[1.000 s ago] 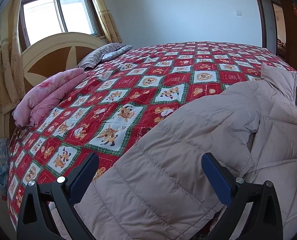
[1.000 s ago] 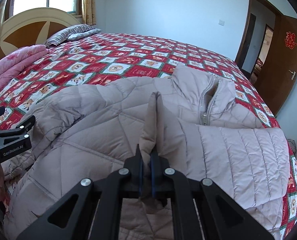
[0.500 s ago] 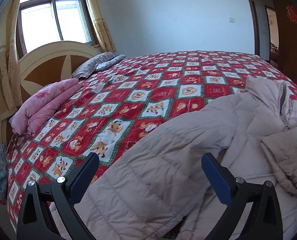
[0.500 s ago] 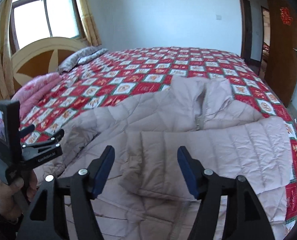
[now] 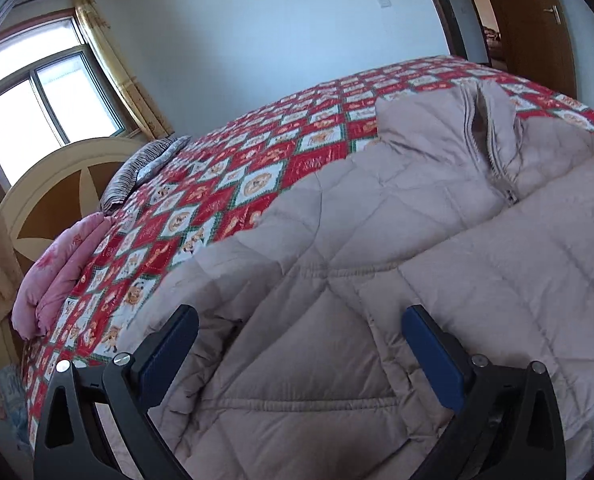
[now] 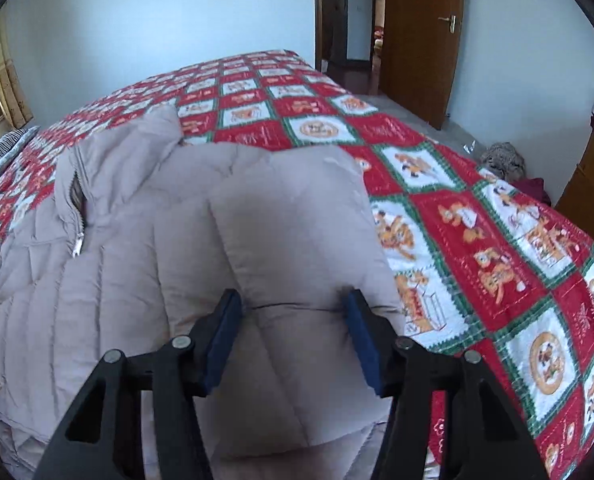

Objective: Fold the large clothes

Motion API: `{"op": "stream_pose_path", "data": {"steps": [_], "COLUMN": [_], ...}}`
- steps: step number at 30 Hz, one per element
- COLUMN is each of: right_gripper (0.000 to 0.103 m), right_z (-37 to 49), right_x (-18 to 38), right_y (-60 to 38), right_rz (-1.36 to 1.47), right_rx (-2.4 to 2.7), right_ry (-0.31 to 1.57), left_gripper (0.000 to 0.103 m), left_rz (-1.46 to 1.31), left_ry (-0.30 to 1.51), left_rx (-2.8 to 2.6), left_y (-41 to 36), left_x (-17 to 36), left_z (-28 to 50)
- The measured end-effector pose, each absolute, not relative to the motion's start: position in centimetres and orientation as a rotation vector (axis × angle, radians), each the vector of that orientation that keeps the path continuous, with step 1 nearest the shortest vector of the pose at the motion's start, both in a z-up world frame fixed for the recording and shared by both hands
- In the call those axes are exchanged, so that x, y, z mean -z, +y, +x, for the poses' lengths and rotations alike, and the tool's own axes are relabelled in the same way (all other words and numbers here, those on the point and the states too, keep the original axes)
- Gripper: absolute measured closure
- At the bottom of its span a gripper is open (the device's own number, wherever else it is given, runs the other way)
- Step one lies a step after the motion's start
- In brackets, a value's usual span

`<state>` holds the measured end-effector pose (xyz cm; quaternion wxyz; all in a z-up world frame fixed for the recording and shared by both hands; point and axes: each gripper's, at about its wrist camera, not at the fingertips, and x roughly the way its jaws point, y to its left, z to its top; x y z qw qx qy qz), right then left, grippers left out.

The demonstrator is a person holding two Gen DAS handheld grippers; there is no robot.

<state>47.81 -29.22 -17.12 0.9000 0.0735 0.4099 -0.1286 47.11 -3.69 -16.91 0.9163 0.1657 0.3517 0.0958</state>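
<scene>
**Jacket on bed, both grippers over it, nothing gripped**

Jacket [image 5: 377,240]: beige, quilted, lies flat on the quilt [image 5: 257,168], a red, white and green patchwork covering the bed. Collar [image 5: 437,120] points toward the far edge of the bed; zipper [image 5: 497,168] partly undone at the neck. In the right wrist view a sleeve [image 6: 297,220] is folded across the jacket front, its edge running beside the bare quilt [image 6: 497,240] on the right.

Left gripper [image 5: 301,344]: jaws stand wide apart, blue pads visible on both sides. Jacket fabric lies below and between the fingers; the pads do not press it. Nothing held.

Right gripper [image 6: 293,332]: jaws about half open and closing. The folded sleeve sits in the gap between the pads; whether the fingertips touch the fabric cannot be told, and no pinch of cloth shows. Nothing held.

Surroundings: pink bedding [image 5: 57,272] folded at the near-left edge of the bed, striped pillow [image 5: 141,168] beyond it, both against the round headboard [image 5: 57,184]. Window [image 5: 45,112] with curtain [image 5: 117,64] behind the headboard. Brown door [image 6: 421,32] stands open past the far corner of the bed. A corner of the other gripper's body shows at the left edge of the right wrist view.
</scene>
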Motion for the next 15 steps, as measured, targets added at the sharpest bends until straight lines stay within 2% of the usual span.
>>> {"op": "stream_pose_path", "data": {"steps": [10, 15], "right_gripper": [0.044, 0.042], "right_z": [47.4, 46.2], "right_x": [19.3, 16.0], "right_y": [-29.2, -28.5], "right_rz": [0.075, 0.110], "right_rx": [0.300, 0.334], "right_ry": [0.830, 0.817], "left_gripper": [0.001, 0.001], "left_rz": [0.226, 0.216], "left_ry": [0.782, 0.778], "left_rx": [-0.132, -0.130], "left_y": [-2.7, -2.6], "left_x": [18.8, 18.9], "left_z": [48.4, 48.4]}}
